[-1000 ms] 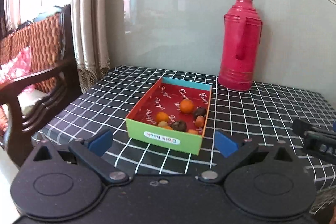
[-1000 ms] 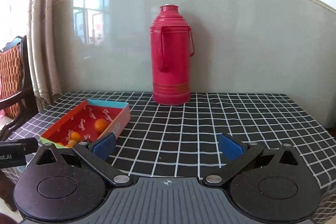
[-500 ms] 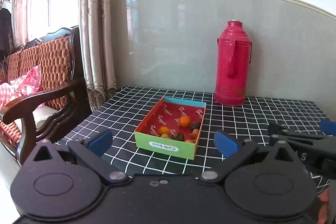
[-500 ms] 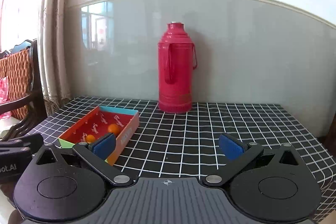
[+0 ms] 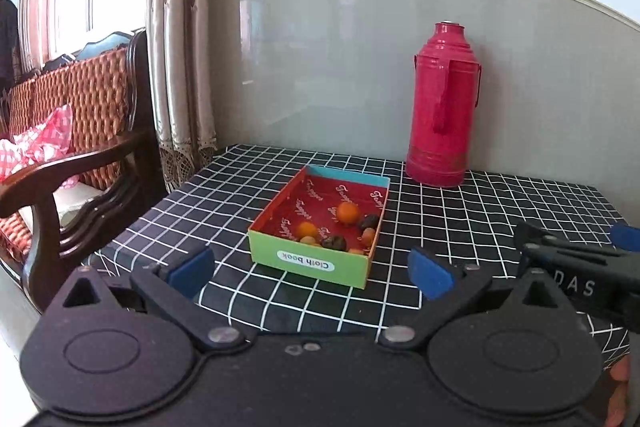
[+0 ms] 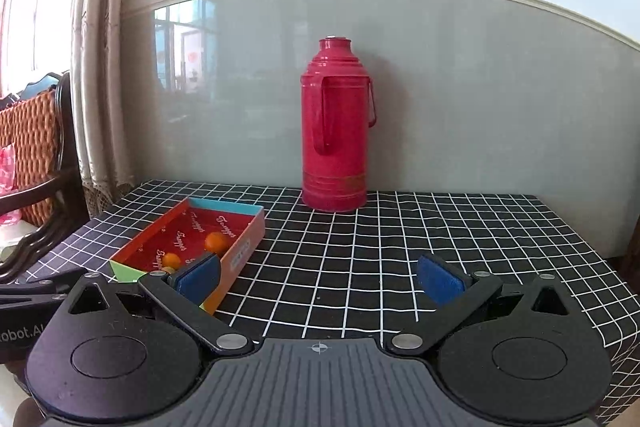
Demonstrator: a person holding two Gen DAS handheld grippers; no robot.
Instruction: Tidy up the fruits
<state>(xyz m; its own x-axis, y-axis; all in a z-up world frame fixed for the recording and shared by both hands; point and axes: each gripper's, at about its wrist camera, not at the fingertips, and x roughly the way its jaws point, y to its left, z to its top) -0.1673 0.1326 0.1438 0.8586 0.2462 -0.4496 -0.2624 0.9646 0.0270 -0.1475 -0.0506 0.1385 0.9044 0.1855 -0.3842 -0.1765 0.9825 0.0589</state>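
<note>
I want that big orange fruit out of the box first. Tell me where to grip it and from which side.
Grip the largest orange fruit across its round middle, coming straight down from above with the left gripper, which faces the box. The box walls block a side approach. A dark fruit sits close on its right, so probably set the fingers front to back.

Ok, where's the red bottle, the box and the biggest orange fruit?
Red bottle (image 6: 335,147): right wrist view, middle of its body.
Box (image 5: 308,259): left wrist view, green front wall by the label.
Biggest orange fruit (image 5: 347,212): left wrist view, middle of the fruit, inside the box.
</note>
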